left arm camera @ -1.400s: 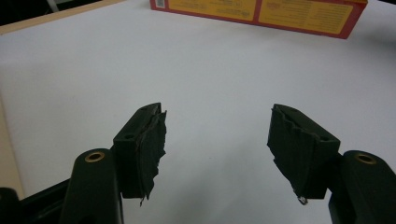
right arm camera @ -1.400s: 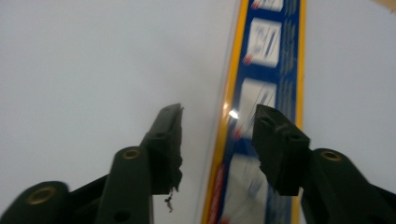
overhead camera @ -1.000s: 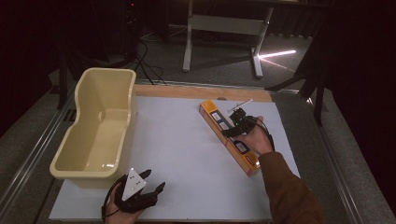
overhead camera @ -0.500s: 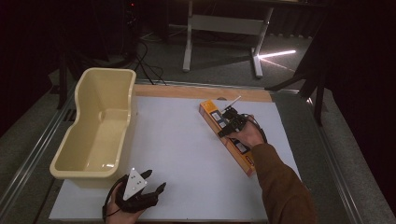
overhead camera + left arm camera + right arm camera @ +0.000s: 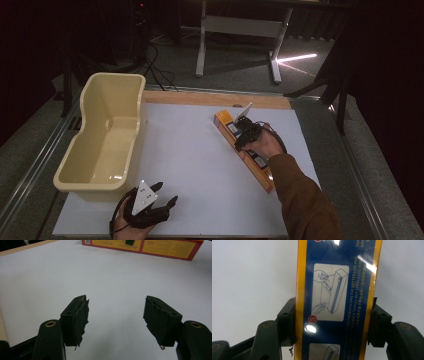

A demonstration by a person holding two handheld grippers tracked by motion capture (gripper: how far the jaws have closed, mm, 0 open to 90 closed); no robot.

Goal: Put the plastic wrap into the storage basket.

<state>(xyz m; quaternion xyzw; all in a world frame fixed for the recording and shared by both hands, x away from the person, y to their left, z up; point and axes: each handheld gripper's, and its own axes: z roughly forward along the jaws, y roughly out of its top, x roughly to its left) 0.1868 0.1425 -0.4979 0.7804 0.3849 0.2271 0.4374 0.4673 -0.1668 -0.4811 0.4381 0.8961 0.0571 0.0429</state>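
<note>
Right gripper (image 5: 332,322): jaws now clamped on the long sides of the box (image 5: 337,290), pads flat against both yellow edges, instruction panel facing up between them. A second ago that gripper sat over the box's far-middle stretch with the grip not evident; since then the hand has crept slightly toward the box's far end and settled into the squeeze. In the high view the right gripper (image 5: 245,134) is on the box (image 5: 260,165) about a third of the way from its far end.

Box hasn't moved: same diagonal lie on the white mat (image 5: 200,170), flat, far end near the wood strip, near end toward the person's right forearm.

Left gripper (image 5: 122,317): jaws wide apart, nothing between them, only mat under them. In the high view the left gripper (image 5: 150,205) hasn't shifted, well away from the box, just beside the near end of the tub (image 5: 75,150).

Read: grasp looks done, lift not started. Tub is empty and well apart from the box, so a carry across the mat is likely next. Grip is off-centre on a long box, so expect the near end to sag or swing on lift.
</note>
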